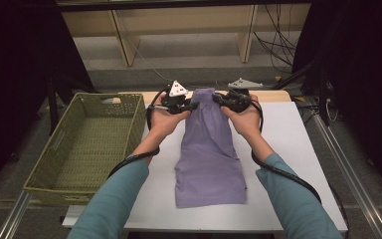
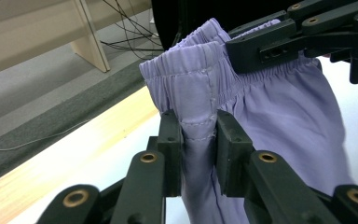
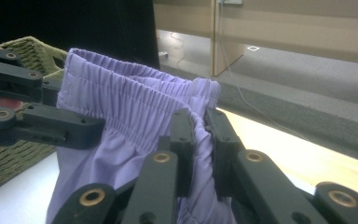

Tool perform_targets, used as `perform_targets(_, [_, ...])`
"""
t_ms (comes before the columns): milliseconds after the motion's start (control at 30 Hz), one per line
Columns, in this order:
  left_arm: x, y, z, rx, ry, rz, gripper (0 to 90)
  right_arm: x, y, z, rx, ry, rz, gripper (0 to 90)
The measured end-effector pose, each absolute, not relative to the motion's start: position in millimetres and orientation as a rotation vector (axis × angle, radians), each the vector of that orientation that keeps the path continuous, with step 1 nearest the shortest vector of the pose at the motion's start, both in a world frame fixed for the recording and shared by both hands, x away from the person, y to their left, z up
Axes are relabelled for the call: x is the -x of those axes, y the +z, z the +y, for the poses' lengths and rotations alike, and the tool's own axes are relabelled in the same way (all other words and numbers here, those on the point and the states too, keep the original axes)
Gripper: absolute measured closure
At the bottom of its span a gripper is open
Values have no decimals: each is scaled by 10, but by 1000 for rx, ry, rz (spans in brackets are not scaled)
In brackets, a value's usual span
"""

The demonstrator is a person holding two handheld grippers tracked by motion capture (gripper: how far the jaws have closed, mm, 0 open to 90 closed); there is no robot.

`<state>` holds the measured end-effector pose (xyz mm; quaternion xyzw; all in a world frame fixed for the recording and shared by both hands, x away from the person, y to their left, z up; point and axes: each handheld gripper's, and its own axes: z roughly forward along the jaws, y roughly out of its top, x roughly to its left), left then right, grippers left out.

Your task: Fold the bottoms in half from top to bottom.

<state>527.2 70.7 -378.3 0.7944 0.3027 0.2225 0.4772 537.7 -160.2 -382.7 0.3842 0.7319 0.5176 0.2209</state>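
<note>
A pair of lilac shorts [image 1: 209, 154] lies lengthwise on the white table [image 1: 288, 149], its elastic waistband lifted at the far end. My left gripper [image 1: 193, 105] is shut on the waistband's left side; in the left gripper view its jaws pinch a side seam of the shorts [image 2: 196, 126]. My right gripper [image 1: 215, 98] is shut on the waistband's right side, and in the right gripper view the gathered fabric [image 3: 135, 112] is clamped between its jaws. The leg hems rest flat near the table's front.
A green woven basket [image 1: 87, 144] stands empty to the left of the table. A wooden strip [image 1: 273, 94] runs along the table's far edge. Beyond it are a grey floor, wooden furniture legs [image 1: 124, 45] and loose cables [image 1: 278, 45].
</note>
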Motion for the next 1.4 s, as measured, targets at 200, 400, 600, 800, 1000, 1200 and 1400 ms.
perform_targets(200, [-5190, -3892, 722, -1931, 526, 735, 748, -5291, -3931, -1617, -1057, 1441, 2023, 831])
perform_targets(400, [-5130, -3911, 722, -1924, 525, 721, 767, -5232, -3960, -1625, -1040, 1449, 2022, 831])
perform_targets(600, [-5085, -3924, 713, -1918, 515, 715, 773, -5176, -3968, -1632, -1030, 1453, 2011, 833])
perform_targets(800, [-5017, -3958, 717, -1915, 522, 698, 775, -5114, -4000, -1642, -1011, 1464, 2008, 833])
perform_targets(1000, [-4942, -3999, 719, -1908, 529, 682, 776, -5046, -4019, -1654, -993, 1462, 2007, 833])
perform_targets(1200, [-4864, -4038, 730, -1910, 539, 659, 776, -4960, -4058, -1661, -979, 1472, 2001, 833])
perform_targets(1400, [-4807, -4077, 767, -1913, 544, 647, 777, -4889, -4096, -1637, -955, 1471, 1999, 833])
